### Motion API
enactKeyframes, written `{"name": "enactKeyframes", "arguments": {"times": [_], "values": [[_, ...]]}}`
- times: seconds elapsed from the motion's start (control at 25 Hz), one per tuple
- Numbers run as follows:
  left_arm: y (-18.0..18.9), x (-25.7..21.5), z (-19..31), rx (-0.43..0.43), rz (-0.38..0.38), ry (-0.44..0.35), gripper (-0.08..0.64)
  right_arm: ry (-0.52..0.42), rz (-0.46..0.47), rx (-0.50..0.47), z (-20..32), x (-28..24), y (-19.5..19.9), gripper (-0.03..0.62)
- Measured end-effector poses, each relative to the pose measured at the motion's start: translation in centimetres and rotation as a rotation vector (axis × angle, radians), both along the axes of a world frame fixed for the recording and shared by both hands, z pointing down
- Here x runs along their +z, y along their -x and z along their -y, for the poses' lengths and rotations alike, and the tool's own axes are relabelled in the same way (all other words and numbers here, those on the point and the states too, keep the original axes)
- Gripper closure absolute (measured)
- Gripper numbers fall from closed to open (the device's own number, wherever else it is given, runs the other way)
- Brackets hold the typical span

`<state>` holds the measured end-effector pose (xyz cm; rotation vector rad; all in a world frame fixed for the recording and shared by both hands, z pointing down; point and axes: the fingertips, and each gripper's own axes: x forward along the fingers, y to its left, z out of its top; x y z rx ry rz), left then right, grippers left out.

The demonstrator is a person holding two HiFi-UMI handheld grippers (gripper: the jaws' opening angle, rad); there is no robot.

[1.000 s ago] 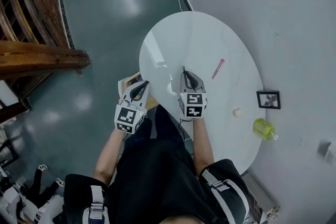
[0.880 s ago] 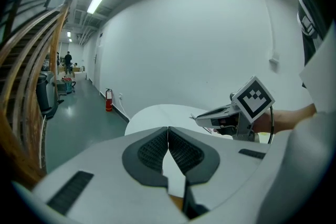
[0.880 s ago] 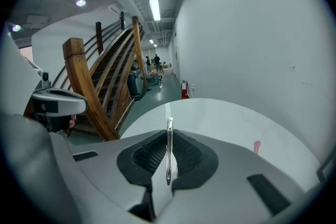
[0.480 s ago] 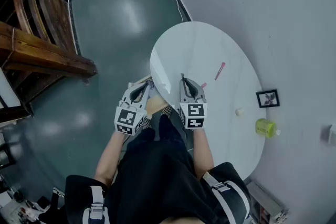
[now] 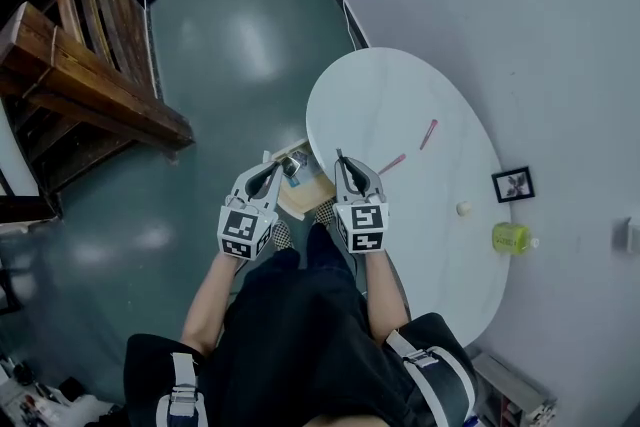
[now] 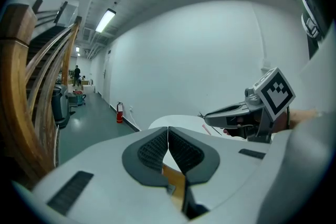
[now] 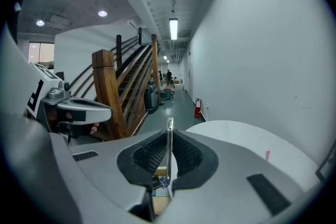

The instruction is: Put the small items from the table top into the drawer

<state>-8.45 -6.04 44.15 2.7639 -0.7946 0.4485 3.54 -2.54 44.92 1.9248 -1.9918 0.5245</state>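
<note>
Nearest us, the left gripper (image 5: 275, 167) is clenched on nothing, pads flat together. The right gripper (image 5: 344, 165) is clamped on a thin metal strip (image 7: 169, 136), held edge-on. Its long axis runs out along the jaws and past the tips.

We judge the drop comes next. The open drawer (image 5: 305, 195) sits below and between the two tips, just left of the right gripper, so the right hand goes a little left and down. Something small already lies at the drawer's far end.

The drawer's right side tucks under the table (image 5: 400, 95) rim, so watch that edge. Left of it is open floor.

Farther out on the table:
- Two pink pens (image 5: 392, 163), the nearer just beyond the right gripper.
- A white ball (image 5: 463, 209).
- A green bottle (image 5: 511, 237).
- A picture frame (image 5: 511, 185) by the wall.
</note>
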Motion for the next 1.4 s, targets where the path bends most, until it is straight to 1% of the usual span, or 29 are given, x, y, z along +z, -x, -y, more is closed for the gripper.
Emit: {"name": "enactKeyframes", "arguments": {"times": [0.28, 0.44, 0.6, 0.88, 1.12, 1.28, 1.4], "values": [[4.4, 0.5, -0.9, -0.025, -0.016, 0.007, 0.54, 0.001, 0.024, -0.039, -0.3, 0.4, 4.9, 0.537], [6.5, 1.0, -0.7, -0.047, -0.019, 0.013, 0.54, 0.003, 0.017, -0.067, 0.2, 0.6, 7.0, 0.537], [8.1, 1.6, -0.3, -0.094, -0.029, 0.03, 0.54, 0.043, 0.02, -0.11, 0.7, 2.0, 8.9, 0.537], [9.0, 5.5, 0.5, -0.127, -0.001, 0.08, 0.54, 0.117, 0.032, -0.16, 1.6, 7.3, 9.7, 0.537], [9.2, 10.1, 0.5, -0.157, 0.023, 0.137, 0.54, 0.192, 0.039, -0.193, 2.1, 13.0, 9.8, 0.537], [9.5, 13.0, 0.8, -0.174, 0.053, 0.159, 0.54, 0.237, 0.042, -0.211, 2.2, 16.8, 9.9, 0.537], [9.5, 14.9, 0.9, -0.19, 0.056, 0.183, 0.54, 0.27, 0.051, -0.223, 1.9, 19.2, 9.8, 0.537]]}}
